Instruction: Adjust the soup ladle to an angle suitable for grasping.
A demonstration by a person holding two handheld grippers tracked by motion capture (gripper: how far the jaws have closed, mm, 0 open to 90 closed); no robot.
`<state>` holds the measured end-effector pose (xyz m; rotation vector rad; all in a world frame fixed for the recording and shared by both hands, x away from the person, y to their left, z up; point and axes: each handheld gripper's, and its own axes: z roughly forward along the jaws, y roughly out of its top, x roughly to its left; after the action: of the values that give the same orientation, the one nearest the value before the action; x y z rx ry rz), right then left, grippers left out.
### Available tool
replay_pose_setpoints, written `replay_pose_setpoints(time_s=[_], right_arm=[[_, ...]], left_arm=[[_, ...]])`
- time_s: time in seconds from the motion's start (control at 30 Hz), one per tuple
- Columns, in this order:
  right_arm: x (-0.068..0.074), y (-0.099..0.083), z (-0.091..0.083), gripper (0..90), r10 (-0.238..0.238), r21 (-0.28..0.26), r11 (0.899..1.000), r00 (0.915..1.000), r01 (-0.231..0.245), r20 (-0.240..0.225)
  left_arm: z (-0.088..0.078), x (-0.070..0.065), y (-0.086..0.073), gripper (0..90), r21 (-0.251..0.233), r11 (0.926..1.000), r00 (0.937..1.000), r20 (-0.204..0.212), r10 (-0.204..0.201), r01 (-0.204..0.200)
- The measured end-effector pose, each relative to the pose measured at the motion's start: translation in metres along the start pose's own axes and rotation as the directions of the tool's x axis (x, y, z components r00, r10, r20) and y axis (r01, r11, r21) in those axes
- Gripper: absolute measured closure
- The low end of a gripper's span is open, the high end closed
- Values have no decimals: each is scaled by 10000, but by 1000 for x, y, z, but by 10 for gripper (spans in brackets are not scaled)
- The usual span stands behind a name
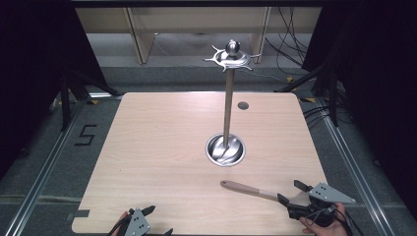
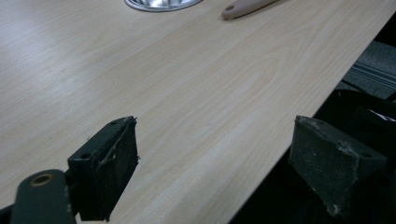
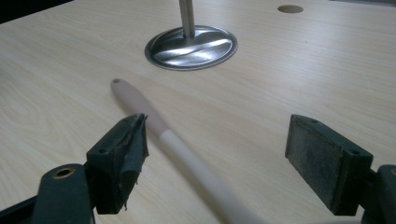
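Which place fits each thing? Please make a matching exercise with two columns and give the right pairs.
Things:
1. stand
2. utensil
3. left tongs
4. round hole

Places:
A. near left table edge
B. far side of table
C. middle of table
D. lying between the right tongs' open jaws

Pairs: 1-C, 2-D, 3-A, 4-B

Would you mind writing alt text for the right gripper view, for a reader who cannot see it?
The right gripper holds its two black jaws open on either side of a long utensil with a pale wooden handle, which lies on the light wood table. Beyond it, a round polished metal stand base carries an upright metal pole.
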<state>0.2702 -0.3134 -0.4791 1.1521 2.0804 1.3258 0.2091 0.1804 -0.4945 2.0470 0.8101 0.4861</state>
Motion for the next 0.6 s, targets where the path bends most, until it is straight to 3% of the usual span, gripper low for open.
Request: replay_pose_setpoints(time_s=[0.2, 0.3, 0.5, 0.6], right_arm=[[0, -1, 2, 241, -206, 149, 9997, 9997, 207, -103], [1, -1, 2, 246, -303, 286, 9991, 9995, 306, -114], [5, 0, 2, 258, -153, 427, 9990, 9997, 160, -164], [5, 0, 5, 265, -567, 554, 9968, 9981, 579, -242]], left_arm=[[0, 0, 0, 147, 0, 10000, 10000, -3, -27, 27], [1, -1, 0, 147, -180, 9996, 9997, 60, -237, 238], [0, -1, 0, 147, -206, 9996, 9998, 49, -208, 209], [0, -1, 0, 147, -203, 9994, 9996, 48, -292, 293]])
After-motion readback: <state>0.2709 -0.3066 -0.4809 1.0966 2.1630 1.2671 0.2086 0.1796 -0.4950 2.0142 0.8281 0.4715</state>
